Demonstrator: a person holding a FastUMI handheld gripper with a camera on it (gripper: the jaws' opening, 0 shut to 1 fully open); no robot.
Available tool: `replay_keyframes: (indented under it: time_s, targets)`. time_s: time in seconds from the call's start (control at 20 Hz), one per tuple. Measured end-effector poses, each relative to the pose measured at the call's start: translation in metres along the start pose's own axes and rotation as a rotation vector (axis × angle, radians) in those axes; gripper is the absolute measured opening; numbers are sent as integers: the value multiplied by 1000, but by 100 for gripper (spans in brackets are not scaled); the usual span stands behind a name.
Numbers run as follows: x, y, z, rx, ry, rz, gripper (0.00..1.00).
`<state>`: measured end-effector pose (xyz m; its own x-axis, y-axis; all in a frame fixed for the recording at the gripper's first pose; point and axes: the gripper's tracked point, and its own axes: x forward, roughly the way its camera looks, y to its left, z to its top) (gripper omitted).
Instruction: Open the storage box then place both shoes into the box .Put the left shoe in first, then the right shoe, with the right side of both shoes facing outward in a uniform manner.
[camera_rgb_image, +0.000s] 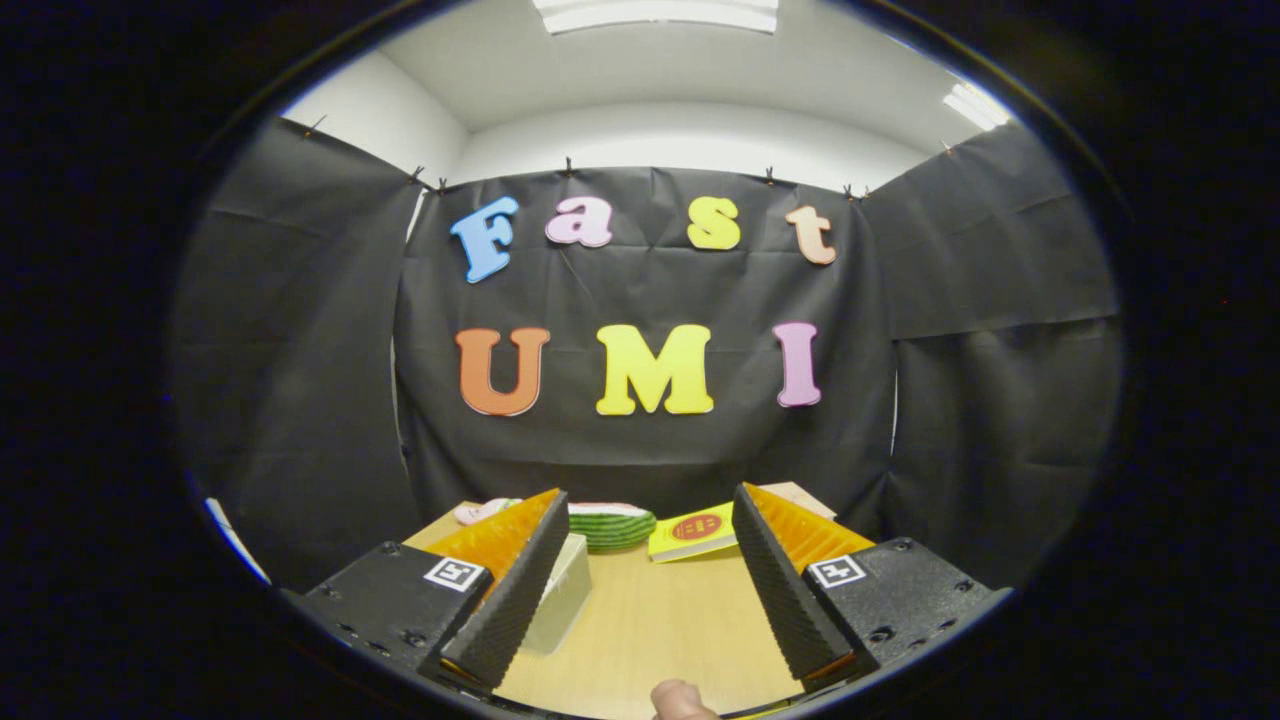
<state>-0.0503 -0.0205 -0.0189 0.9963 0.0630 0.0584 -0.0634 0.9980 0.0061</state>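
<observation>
My gripper (650, 497) is open above the near part of a wooden table (660, 630), with nothing between its fingers. A pale, whitish box (562, 598) stands on the table just beside the left finger, which hides part of it. Beyond the fingers, at the table's far edge, lies a green striped shoe with a pink top (612, 525). A second pink piece (478, 512), likely the other shoe, peeks out to the left of the left fingertip; most of it is hidden.
A yellow book with a red round mark (692, 532) lies at the far side, just left of the right finger. A person's fingertip (680, 700) shows at the table's near edge. Black cloth walls close in the booth behind and on both sides.
</observation>
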Motion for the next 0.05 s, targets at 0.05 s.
replay_keyframes:
  time_s: [0.05]
  targets:
    - [1, -4, 1, 5, 0, -5, 100]
